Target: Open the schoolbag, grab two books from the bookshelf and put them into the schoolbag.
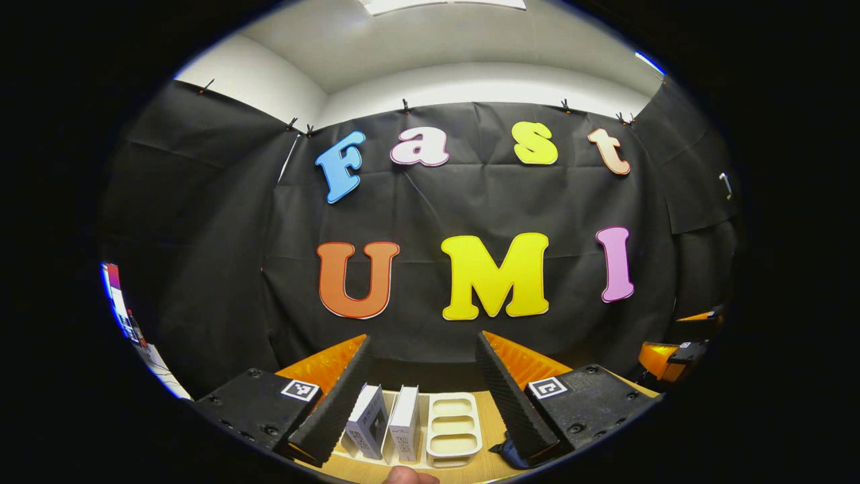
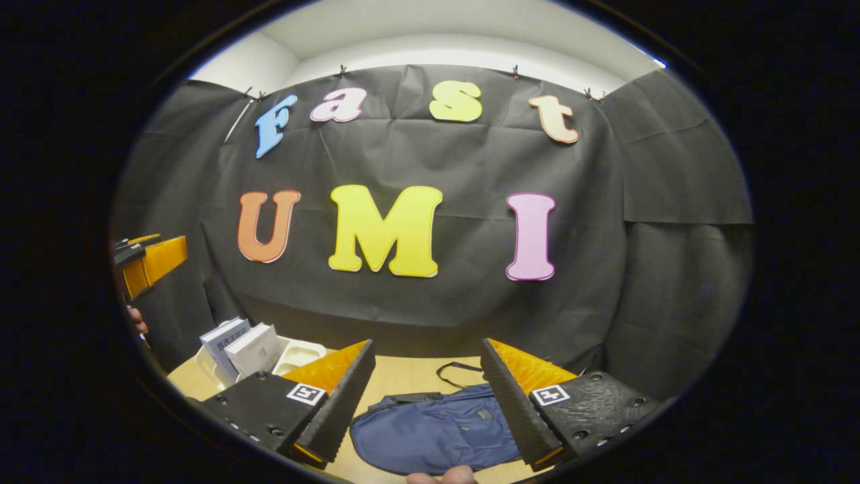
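Blue bag (image 2: 437, 430) lies shut mid-table (image 2: 410, 370), under your right tool (image 2: 426, 403), jaws wide; two books (image 1: 386, 420) stand in the rack (image 1: 453, 423) under your left tool (image 1: 423, 396), also wide. Steady the bag, then unzip.

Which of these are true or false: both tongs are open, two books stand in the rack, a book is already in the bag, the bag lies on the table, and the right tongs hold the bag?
1. Both tongs are open. True: left tongs and right tongs are spread with nothing between the fingers.
2. Two books stand in the rack. True.
3. A book is in the bag. False: both are in the rack.
4. The bag lies on the table. True.
5. Right tongs hold the bag. False: they are open above it.
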Motion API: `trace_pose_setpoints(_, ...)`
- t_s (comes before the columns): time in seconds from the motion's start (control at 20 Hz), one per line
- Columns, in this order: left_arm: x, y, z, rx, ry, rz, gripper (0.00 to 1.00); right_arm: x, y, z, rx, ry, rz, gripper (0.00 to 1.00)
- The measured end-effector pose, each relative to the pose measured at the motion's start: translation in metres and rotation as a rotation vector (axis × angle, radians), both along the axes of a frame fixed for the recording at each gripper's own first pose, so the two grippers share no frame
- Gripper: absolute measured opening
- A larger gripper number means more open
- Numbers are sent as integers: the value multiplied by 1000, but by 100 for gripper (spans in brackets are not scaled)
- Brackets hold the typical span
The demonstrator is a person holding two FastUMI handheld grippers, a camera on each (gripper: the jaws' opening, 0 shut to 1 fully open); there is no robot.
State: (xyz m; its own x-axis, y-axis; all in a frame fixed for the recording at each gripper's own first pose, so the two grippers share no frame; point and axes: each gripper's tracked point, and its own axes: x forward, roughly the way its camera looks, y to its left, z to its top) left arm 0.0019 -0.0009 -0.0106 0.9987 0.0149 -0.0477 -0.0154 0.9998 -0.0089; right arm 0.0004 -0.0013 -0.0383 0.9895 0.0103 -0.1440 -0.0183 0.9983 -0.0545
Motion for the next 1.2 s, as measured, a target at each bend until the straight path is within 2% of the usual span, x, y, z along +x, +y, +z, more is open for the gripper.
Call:
trace_pose_setpoints(0.15,-2,4,-1,0,1,3,97,0,11,-21,-29,57,30,95)
trace_pose_setpoints(0.2,-2,4,-2,0,0,3,97,0,16,-32,-38,88,40,98)
trace_pose_setpoints(0.25,-3,6,-1,-1,-2,4,97,0,21,-44,-44,123,52,95)
trace_pose_setpoints(0.35,-6,9,-2,-2,-6,8,96,-3,31,-74,-67,205,78,98)
trace_pose_setpoints(0.6,-13,18,-3,14,-15,15,97,-12,55,-179,-115,501,151,96)
trace_pose_setpoints(0.65,-14,19,-3,17,-15,16,97,-15,58,-200,-123,555,152,93)
trace_pose_setpoints(0.7,-15,20,-3,15,-15,16,96,-14,62,-218,-143,607,152,99)
trace_pose_setpoints(0.95,-27,28,-15,24,7,25,96,-13,80,-302,-239,803,167,96)
trace_pose_setpoints(1.15,-36,37,-25,6,35,36,96,2,92,-345,-332,853,134,96)
trace_pose_setpoints(1.2,-40,40,-28,5,41,39,96,4,93,-354,-341,872,118,99)
